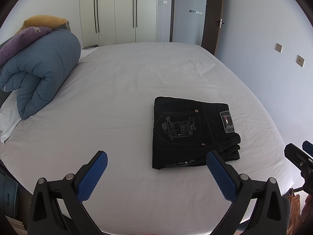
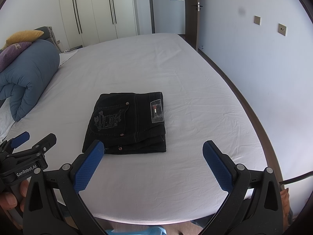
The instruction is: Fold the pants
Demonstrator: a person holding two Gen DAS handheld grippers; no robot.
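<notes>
With both sets of jaws spread wide and holding nothing, the left gripper [image 1: 156, 161] and right gripper [image 2: 153, 150] hover over the bed's near edge. Just beyond, the black pants [image 2: 127, 123] lie folded compactly on the bed [image 2: 176, 68]; folding looks complete, leaving perhaps a final straightening.

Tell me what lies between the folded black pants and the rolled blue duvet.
Nothing but bare white sheet: both wrist views show an open stretch between the pants and the duvet.
</notes>
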